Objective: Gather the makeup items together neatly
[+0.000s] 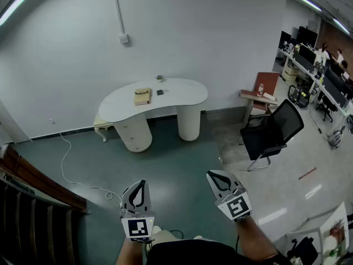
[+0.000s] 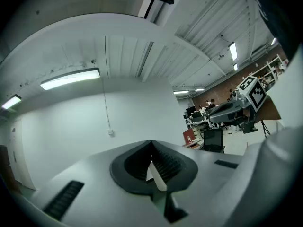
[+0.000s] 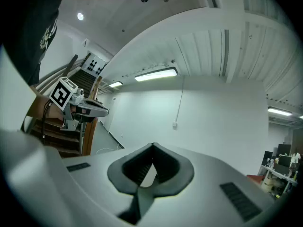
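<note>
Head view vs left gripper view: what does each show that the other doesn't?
Head view only: the white table with a tan box on it, and the stairs. Left gripper view only: the ribbed inner faces of the left gripper, tips together, nothing between them. Both: the right gripper, the black chair, the wall box.

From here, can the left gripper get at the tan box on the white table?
Probably not. The left gripper, shut and empty, is held near the person, while the tan box lies on the white table across open floor. Nothing blocks the path; the person must walk closer.
</note>
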`<state>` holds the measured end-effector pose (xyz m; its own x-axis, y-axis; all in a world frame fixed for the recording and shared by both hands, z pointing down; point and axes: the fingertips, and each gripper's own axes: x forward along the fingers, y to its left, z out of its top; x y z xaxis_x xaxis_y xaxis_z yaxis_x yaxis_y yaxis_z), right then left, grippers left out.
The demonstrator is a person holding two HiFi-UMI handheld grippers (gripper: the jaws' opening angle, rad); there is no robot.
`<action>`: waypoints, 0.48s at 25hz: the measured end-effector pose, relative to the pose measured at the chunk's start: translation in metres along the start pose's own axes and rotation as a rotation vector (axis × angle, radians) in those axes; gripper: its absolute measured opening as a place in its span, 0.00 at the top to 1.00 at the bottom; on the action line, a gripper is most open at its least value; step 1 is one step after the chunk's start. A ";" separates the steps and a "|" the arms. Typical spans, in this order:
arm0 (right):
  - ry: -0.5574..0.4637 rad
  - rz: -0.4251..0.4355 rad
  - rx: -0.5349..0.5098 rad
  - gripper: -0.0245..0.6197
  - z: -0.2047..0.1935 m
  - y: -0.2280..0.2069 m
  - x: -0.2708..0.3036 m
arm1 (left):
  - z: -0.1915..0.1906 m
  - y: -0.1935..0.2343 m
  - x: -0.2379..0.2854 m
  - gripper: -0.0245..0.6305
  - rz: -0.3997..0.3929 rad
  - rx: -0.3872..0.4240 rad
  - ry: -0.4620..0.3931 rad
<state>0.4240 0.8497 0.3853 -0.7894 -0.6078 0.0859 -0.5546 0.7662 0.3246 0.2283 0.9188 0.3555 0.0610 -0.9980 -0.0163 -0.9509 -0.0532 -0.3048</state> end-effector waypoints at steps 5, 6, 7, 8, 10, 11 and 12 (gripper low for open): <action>-0.020 -0.001 0.051 0.92 0.000 0.002 -0.005 | 0.005 -0.006 -0.001 0.93 -0.002 -0.013 -0.006; -0.023 0.006 0.032 0.92 -0.001 0.002 -0.005 | 0.004 -0.008 0.000 0.93 -0.008 -0.007 0.000; -0.027 0.011 0.026 0.92 -0.003 0.002 -0.004 | 0.002 -0.009 0.000 0.93 -0.015 -0.002 0.006; -0.030 0.012 0.042 0.92 -0.005 0.001 -0.003 | 0.000 -0.009 0.001 0.93 -0.019 -0.003 0.005; -0.034 0.006 0.120 0.91 -0.008 -0.001 0.001 | -0.004 -0.005 0.004 0.93 -0.020 -0.017 -0.007; -0.037 0.002 0.151 0.91 -0.008 -0.002 0.004 | -0.008 -0.001 0.006 0.93 -0.019 -0.018 -0.006; -0.041 -0.004 0.167 0.91 -0.009 -0.004 0.008 | -0.013 0.004 0.009 0.93 -0.018 -0.016 0.002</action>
<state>0.4221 0.8401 0.3931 -0.7951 -0.6048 0.0449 -0.5915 0.7896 0.1632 0.2215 0.9088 0.3661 0.0775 -0.9970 -0.0092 -0.9544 -0.0715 -0.2898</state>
